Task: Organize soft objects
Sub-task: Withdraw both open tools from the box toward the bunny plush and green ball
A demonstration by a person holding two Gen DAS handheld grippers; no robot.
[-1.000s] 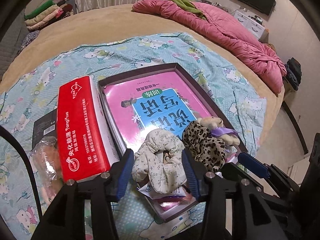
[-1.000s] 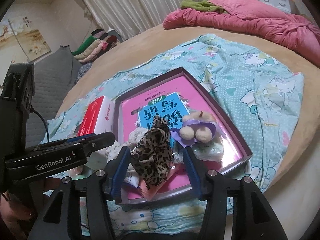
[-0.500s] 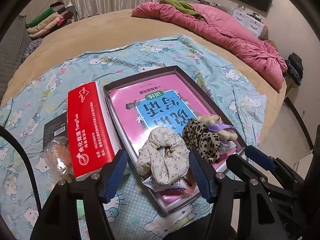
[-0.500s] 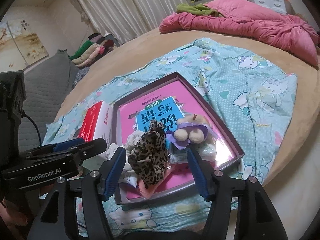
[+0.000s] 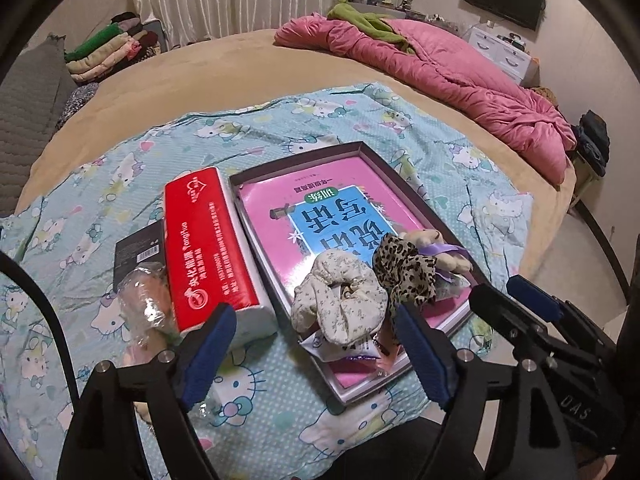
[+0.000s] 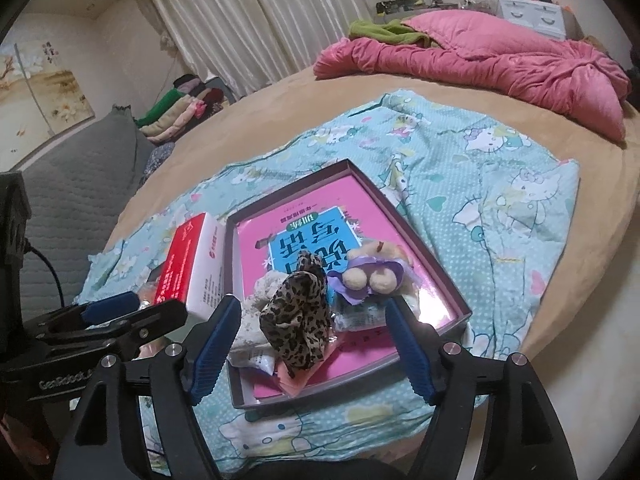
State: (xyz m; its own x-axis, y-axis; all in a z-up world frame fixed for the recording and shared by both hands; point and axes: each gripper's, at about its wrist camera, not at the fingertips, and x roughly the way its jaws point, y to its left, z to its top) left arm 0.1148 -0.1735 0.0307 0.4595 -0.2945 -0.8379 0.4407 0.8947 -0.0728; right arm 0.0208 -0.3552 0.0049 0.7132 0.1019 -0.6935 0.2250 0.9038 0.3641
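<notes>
Two grippers hang over the tray (image 5: 404, 176) at centre frame, where the pale scrunchie (image 5: 340, 300) and leopard scrunchie (image 6: 298, 320) lie released at its near end: the left gripper (image 5: 316, 350) and right gripper (image 6: 312, 350) have just been opening, jaws now wide, pads clear of the cloth between them. To finish the release well, I would lift each straight back so no pad snags fabric. Packets under the scrunchies are mostly hidden, and the clear bag (image 5: 146, 304) at lower left is hard to make out.
</notes>
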